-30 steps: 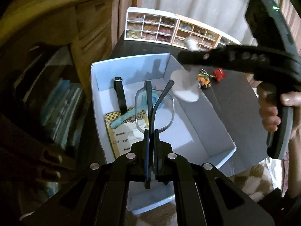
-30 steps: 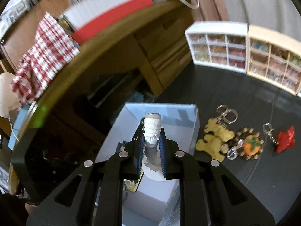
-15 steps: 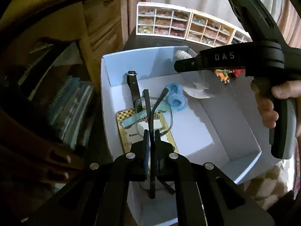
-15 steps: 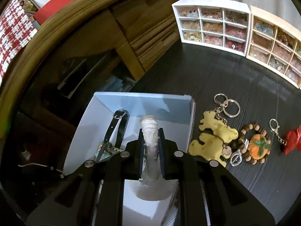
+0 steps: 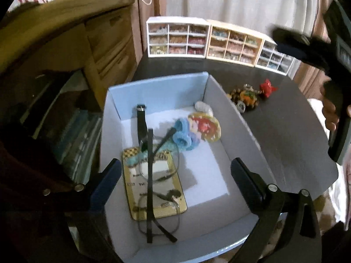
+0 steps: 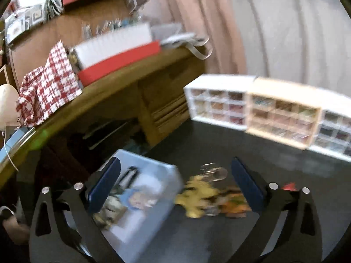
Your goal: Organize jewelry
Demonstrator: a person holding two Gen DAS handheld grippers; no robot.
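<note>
A pale blue box stands on the dark table. In it lie glasses on a yellow card, a black strap, blue scrunchies and a round doll fan with a white handle. My left gripper is open and empty above the box. My right gripper is open and empty, raised over the box's right edge; its body shows in the left wrist view. Keychains lie right of the box: a yellow bear, an orange pumpkin, a red one.
Three small drawer organisers line the table's far edge. A wooden desk with drawers stands close on the left, with a red and white box and a checked cloth on top. Curtains hang behind.
My left gripper opened and let the glasses down onto the card. My right gripper opened, left the fan in the box, and lifted away up and to the right.
</note>
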